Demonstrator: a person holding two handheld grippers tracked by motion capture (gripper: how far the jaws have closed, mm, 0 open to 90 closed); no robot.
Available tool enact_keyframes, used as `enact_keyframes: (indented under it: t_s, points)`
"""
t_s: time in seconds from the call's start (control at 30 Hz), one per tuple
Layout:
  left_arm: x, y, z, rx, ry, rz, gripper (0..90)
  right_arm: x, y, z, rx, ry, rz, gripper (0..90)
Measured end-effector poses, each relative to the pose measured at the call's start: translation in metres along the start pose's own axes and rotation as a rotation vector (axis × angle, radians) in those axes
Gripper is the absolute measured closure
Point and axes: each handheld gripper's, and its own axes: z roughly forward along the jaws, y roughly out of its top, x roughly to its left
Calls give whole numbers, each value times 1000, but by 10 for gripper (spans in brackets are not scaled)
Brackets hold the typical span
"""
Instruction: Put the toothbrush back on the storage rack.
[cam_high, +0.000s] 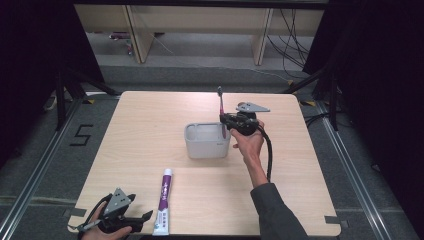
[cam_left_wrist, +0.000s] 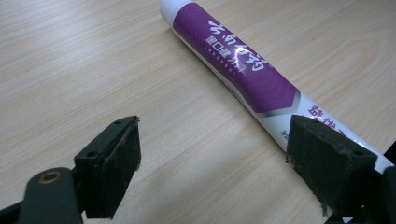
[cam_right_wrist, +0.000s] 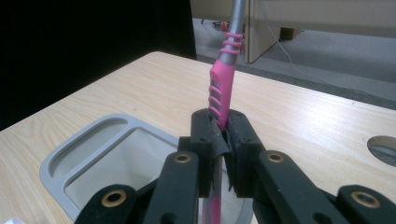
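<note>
my right gripper clenched on pink toothbrush, upright above grey holder | my left gripper released, toothpaste tube touching one jaw

Black "5" on the floor left of the table

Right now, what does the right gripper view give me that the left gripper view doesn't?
Right gripper view alone: its fingers shut on the pink toothbrush, held upright over the grey container, with floor and furniture beyond the table edge. Left gripper view alone: open fingers at the purple-and-white toothpaste tube lying flat, its far end passing the right-hand finger. Both share the wooden tabletop.
</note>
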Motion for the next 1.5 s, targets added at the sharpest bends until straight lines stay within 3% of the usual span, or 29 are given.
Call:
enact_keyframes:
  t_s: [0.5,0.73,0.83,0.87,0.9,0.97,1.07,1.2,1.33,1.43,1.5]
  points:
    - [0,0,0,0,1,1,173,-2,-9,0,19,9,30,819]
    - [0,0,-1,5,-1,4,173,-2,-10,2,22,3,6,813]
    - [0,0,0,3,11,4,173,0,-10,2,32,6,31,814]
    - [0,0,0,3,11,4,173,-2,-10,3,28,11,7,814]
    - [0,0,0,0,-2,0,173,1,-10,1,40,2,45,813]
    - [1,0,0,6,11,7,173,-2,-10,2,24,2,4,812]
    - [1,0,0,4,11,5,173,-2,-11,1,28,-8,4,809]
    - [1,0,0,4,12,6,173,-1,-12,0,29,-2,33,797]
    - [0,0,-1,4,0,2,173,-3,-13,-2,31,-2,24,736]
    - [0,0,-1,2,3,1,173,-3,-12,-5,32,-15,55,573]
    - [0,0,-1,6,2,2,173,-2,-12,-8,30,-19,53,523]
